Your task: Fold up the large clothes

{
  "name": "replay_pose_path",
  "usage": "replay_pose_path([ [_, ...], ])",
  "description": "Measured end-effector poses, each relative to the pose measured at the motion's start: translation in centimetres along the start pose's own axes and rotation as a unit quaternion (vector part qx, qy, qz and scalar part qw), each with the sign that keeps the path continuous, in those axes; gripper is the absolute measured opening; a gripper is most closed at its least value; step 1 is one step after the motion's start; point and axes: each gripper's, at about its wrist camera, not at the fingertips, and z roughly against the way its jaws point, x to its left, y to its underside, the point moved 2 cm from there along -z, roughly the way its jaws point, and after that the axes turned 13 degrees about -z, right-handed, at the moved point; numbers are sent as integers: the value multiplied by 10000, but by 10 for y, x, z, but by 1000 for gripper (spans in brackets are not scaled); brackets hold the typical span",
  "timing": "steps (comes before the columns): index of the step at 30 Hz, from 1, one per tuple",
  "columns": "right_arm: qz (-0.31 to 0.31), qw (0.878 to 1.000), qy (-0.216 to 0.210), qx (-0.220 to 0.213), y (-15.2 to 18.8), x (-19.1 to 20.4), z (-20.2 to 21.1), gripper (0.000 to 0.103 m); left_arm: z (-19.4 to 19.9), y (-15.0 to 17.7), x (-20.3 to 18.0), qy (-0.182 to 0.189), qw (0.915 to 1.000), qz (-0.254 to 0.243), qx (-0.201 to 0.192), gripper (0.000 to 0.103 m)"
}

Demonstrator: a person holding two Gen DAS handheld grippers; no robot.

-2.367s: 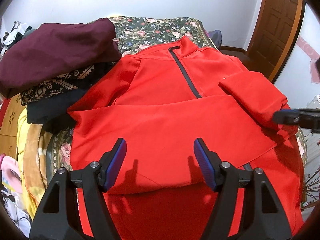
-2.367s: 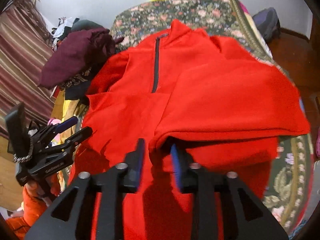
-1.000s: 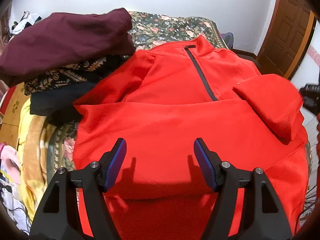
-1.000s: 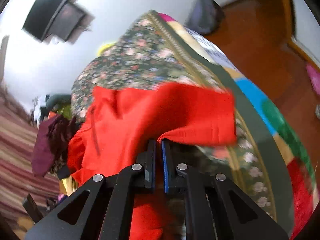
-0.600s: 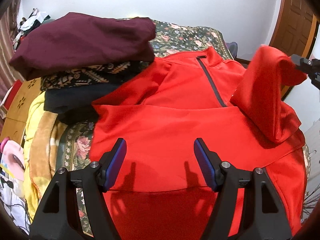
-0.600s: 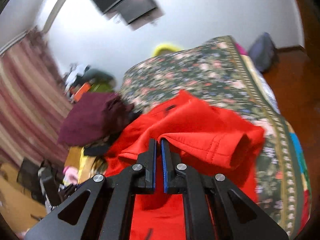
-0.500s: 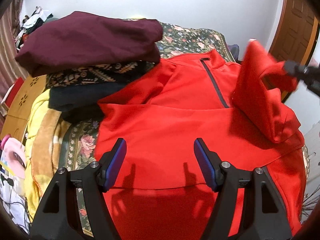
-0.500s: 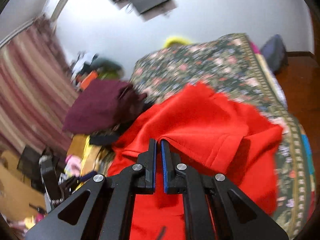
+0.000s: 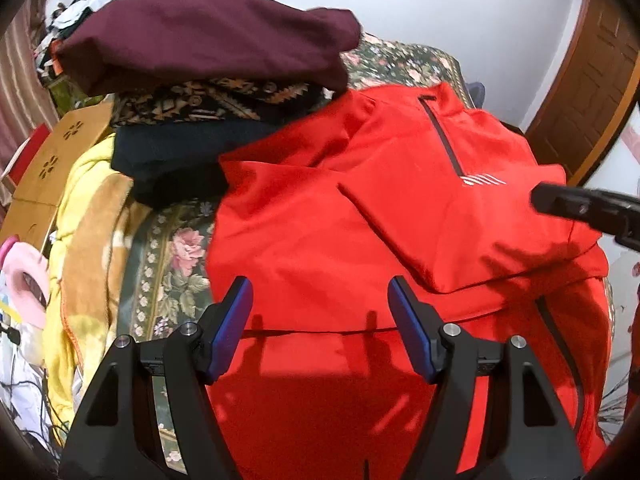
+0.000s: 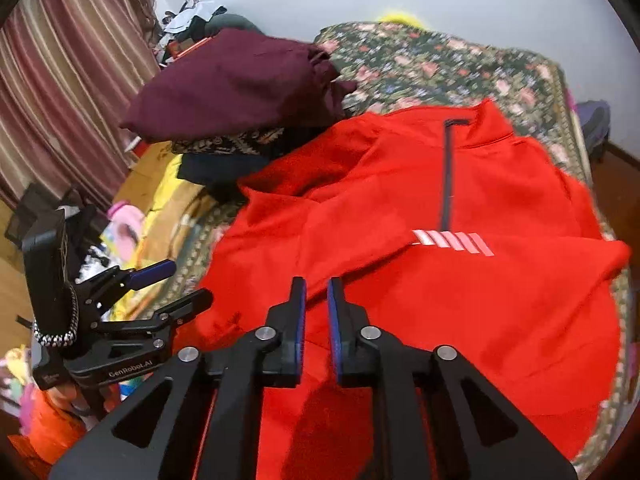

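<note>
A red zip-neck jacket (image 9: 320, 216) lies front-up on the floral bedspread (image 10: 440, 60), filling the middle of both views. Its right sleeve (image 10: 500, 280), with pale stripes on it, is laid across the chest on top of the other sleeve. My left gripper (image 9: 318, 296) hovers open over the jacket's lower half with nothing between its blue pads; in the right wrist view the left gripper (image 10: 180, 284) is off the jacket's left edge. My right gripper (image 10: 316, 286) sits low over the sleeve's end. Its jaws are opening, a narrow gap shows, and no cloth is pinched.
A stack of folded clothes, topped by a maroon garment (image 9: 208, 40), stands on the bed left of the jacket's shoulder. A yellow blanket (image 9: 88, 208) and a cardboard box (image 9: 52, 160) lie further left. A wooden door (image 9: 580, 92) is at the right, striped curtains (image 10: 60, 80) at the left.
My right gripper lifted the right sleeve, swung it over onto the jacket's chest, rolled level and parted its jaws. The sleeve now lies flat. My left gripper drifted sideways, still open.
</note>
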Motion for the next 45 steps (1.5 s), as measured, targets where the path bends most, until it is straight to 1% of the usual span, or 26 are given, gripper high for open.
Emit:
replay_pose_path([
  [2,-22,9997,211,-157,0,-11,10,30,-3,-5,-9,9,9999,-155,-14,69],
  [4,-87,9983,451,-347,-1,-26,21,38,-9,-15,-20,-17,9993,-371,-31,69],
  [6,-254,9961,697,-482,-1,-48,32,39,-16,-25,-31,-34,9983,-584,-54,69],
  [9,-537,9911,1086,-546,0,-78,43,39,-31,-38,-49,-17,9956,-934,-22,69],
  [11,-699,9866,1363,-562,3,-97,46,39,-43,-45,-60,-6,9938,-1111,58,69],
  [12,-766,9852,1433,-549,5,-105,47,39,-53,-49,-67,19,9929,-1185,135,69],
  [14,-913,9828,1527,-490,10,-119,46,39,-66,-54,-76,-17,9915,-1276,256,69],
  [16,-1095,9800,1607,-420,18,-132,42,39,-75,-58,-85,-113,9896,-1405,278,69],
  [18,-1224,9800,1537,-301,26,-139,37,39,-84,-61,-92,-203,9876,-1525,310,67],
  [20,-1354,9802,1416,-301,34,-144,34,39,-96,-64,-97,-281,9861,-1598,370,54],
  [21,-1407,9799,1351,-415,36,-145,36,40,-100,-65,-96,-292,9859,-1604,391,51],
  [22,-1442,9798,1314,-449,37,-145,36,40,-103,-66,-95,-272,9862,-1584,397,39],
  [23,-1465,9796,1299,-457,37,-145,37,41,-104,-68,-94,-251,9866,-1558,413,22],
  [25,-1514,9792,1267,-465,37,-148,37,41,-104,-70,-86,-138,9892,-1379,470,4],
  [26,-1538,9790,1249,-472,37,-149,38,41,-102,-71,-84,-85,9902,-1321,453,4],
  [30,-1540,9794,1207,-505,38,-151,37,42,-76,-73,-55,139,9968,-772,161,3],
  [32,-1559,9793,1187,-513,39,-152,37,42,-55,-72,-33,97,9989,-457,-50,3],
  [34,-1563,9794,1189,-471,38,-152,37,42,-39,-70,-15,23,9994,-248,-231,3],
  [36,-1585,9795,1175,-405,34,-152,39,42,-21,-61,4,34,9992,22,-400,3],
  [39,-1631,9788,1122,-516,26,-150,46,42,-14,-47,17,14,9990,210,-396,3],
  [42,-1584,9779,1237,-583,23,-149,48,42,-21,-27,25,-254,9993,197,-194,5],
  [43,-1581,9778,1256,-558,24,-149,47,42,-25,-20,28,-294,9992,249,-107,8],
  [44,-1578,9778,1271,-528,25,-149,45,42,-29,-11,33,-300,9991,312,6,13],
  [45,-1563,9778,1315,-466,27,-150,41,42,-32,-4,35,-310,9988,354,115,15],
])
